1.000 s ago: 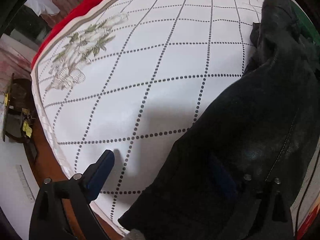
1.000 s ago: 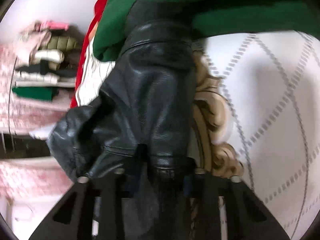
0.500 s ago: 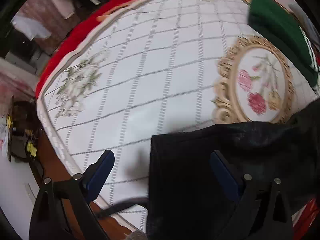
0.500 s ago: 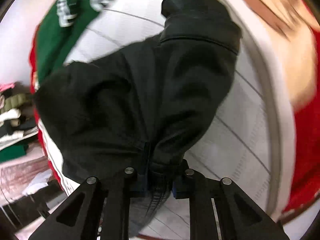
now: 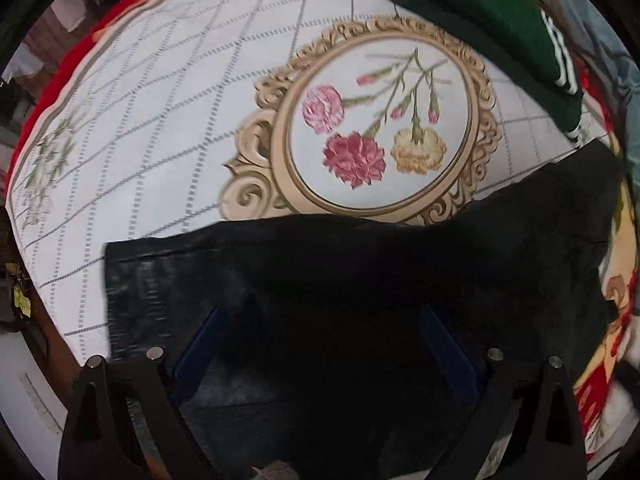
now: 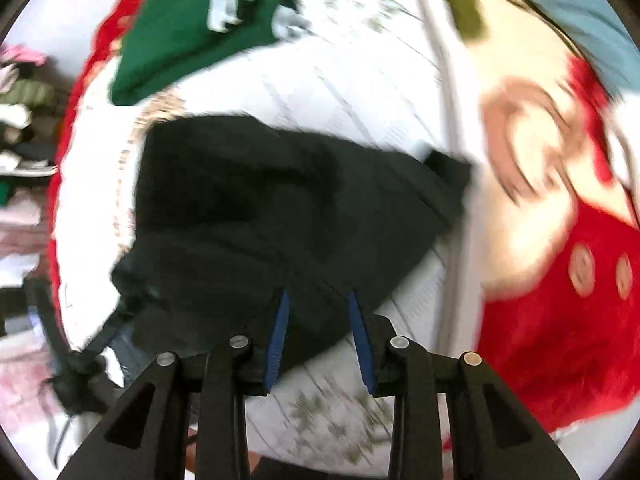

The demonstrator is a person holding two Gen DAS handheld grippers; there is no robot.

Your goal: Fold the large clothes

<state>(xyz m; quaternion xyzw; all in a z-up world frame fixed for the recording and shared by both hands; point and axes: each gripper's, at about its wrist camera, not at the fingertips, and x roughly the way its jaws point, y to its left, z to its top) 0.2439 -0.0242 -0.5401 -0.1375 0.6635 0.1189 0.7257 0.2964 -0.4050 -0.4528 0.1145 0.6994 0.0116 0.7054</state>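
A black leather garment (image 5: 360, 280) lies spread on the white patterned bedspread (image 5: 160, 120). My left gripper (image 5: 320, 328) is open, its blue-padded fingers wide apart just above the garment's near part. In the right wrist view the garment (image 6: 260, 208) lies flat on the bed. My right gripper (image 6: 318, 304) is open with a narrow gap, its tips over the garment's near edge, holding nothing. That view is motion-blurred.
A folded green garment (image 5: 480, 20) lies at the bed's far right, also in the right wrist view (image 6: 192, 28). A red blanket (image 6: 560, 300) borders the bedspread. A light blue cloth (image 6: 580, 12) lies beyond. Stacked clothes (image 6: 20, 120) stand off the bed.
The right gripper has let go of the black garment and opened. The garment has dropped flat on the bed. The left gripper has moved over it.
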